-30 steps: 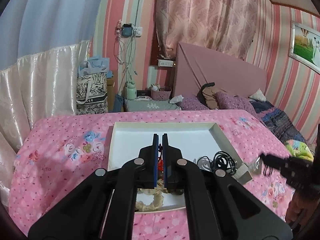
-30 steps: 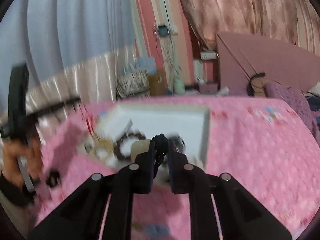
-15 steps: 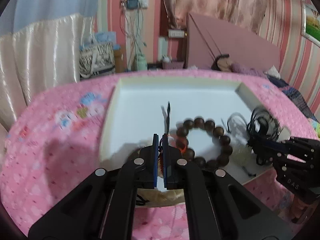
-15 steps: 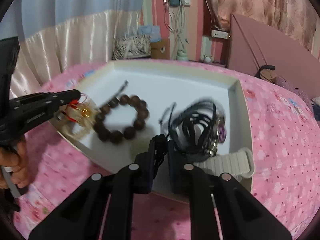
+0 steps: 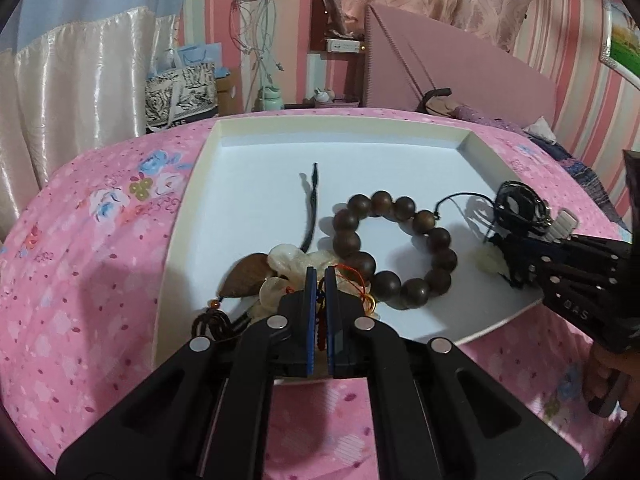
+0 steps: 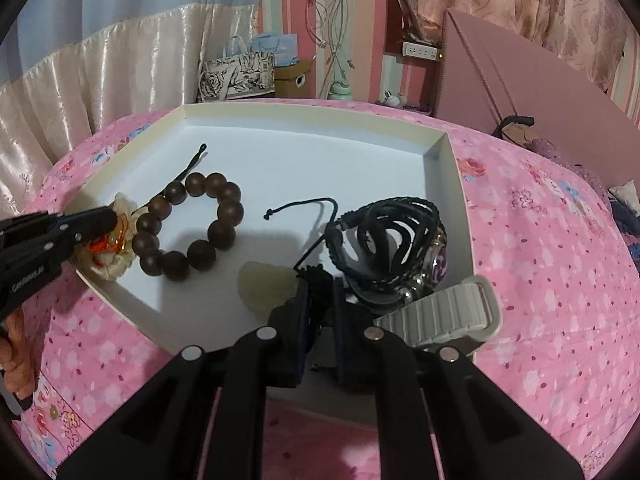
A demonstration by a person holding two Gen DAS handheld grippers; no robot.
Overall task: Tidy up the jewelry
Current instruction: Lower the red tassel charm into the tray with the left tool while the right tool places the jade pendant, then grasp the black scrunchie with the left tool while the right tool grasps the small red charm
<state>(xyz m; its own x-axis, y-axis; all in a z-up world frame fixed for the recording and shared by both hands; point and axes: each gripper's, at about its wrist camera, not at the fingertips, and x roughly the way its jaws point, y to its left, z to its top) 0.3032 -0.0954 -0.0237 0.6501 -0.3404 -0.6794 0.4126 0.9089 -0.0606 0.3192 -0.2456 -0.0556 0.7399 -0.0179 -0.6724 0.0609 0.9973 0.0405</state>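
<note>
A white tray lies on the pink bedspread and holds the jewelry. My left gripper is shut on a red cord tied to cream shell pieces at the tray's near left. A dark wooden bead bracelet lies in the middle; it also shows in the right wrist view. My right gripper is shut on a black cord attached to a pale jade pendant. Black leather bracelets lie just beyond it.
A white watch strap hangs over the tray's near right rim. A brown leaf-shaped pendant and a black cord lie at the left. Bags and boxes stand against the far wall, with pillows and a headboard at the right.
Both grippers have dropped down towards the tray, carrying their cords with them. The shell pieces and the jade pendant now rest on the tray floor.
</note>
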